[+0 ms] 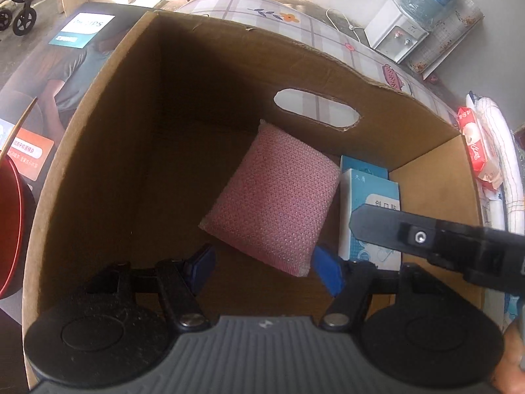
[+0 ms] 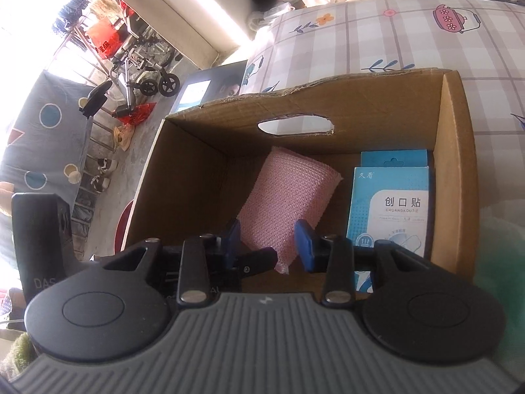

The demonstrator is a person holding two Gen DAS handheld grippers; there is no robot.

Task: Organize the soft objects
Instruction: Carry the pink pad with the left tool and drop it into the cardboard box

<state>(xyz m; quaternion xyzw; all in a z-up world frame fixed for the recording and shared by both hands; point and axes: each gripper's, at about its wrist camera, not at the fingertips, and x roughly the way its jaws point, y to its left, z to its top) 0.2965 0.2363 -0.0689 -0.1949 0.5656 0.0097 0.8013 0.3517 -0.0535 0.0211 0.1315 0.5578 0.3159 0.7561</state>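
A pink mesh sponge point(image 1: 275, 200) lies tilted inside a brown cardboard box point(image 1: 98, 151), leaning against the wall with the handle hole. My left gripper point(image 1: 262, 267) is open above the box, its blue fingertips point(image 1: 328, 271) wide on either side of the sponge's near corner, not touching it. In the right wrist view the sponge point(image 2: 288, 193) lies in the box point(image 2: 456, 170). My right gripper point(image 2: 267, 246) is open over the box's near edge, just above the sponge's near end. Part of the right gripper point(image 1: 426, 233) reaches in from the right in the left wrist view.
Two light blue bandage boxes point(image 2: 390, 203) stand in the box's right corner beside the sponge. The box sits on a checked tablecloth point(image 2: 393, 39). A dark Philips carton point(image 1: 65, 65) lies to the left, a red tissue pack point(image 1: 475, 151) to the right.
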